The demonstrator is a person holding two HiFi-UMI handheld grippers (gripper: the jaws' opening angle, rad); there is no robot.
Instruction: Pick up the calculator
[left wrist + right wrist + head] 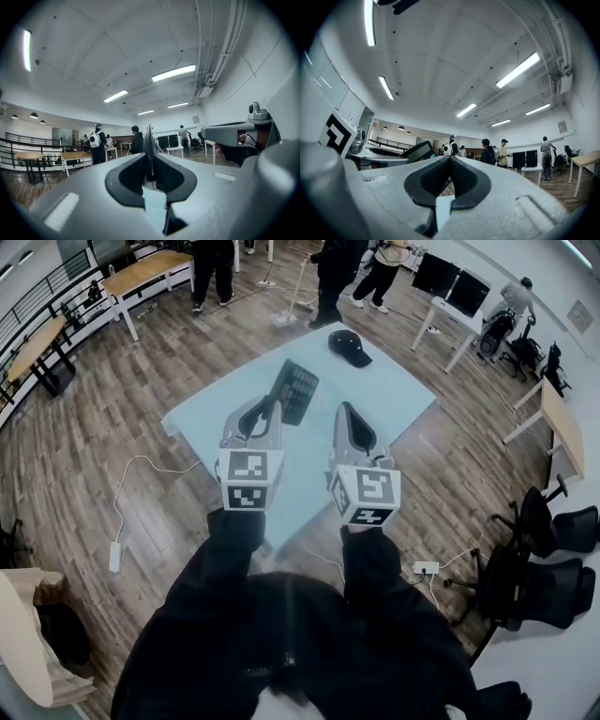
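My left gripper (270, 409) pinches the calculator (296, 388) by its edge (light, stiff, slick plastic, I'd judge); right gripper (347, 413) closed, empty.

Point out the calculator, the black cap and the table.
calculator (298, 385): head view, middle of its keypad face.
black cap (349, 346): head view, top of the crown.
table (394, 395): head view, bare tabletop near its right corner.

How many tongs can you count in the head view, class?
2. The left tongs are held above the pale blue table, clamped on the calculator; the right tongs are beside them, holding nothing. None seem hidden.
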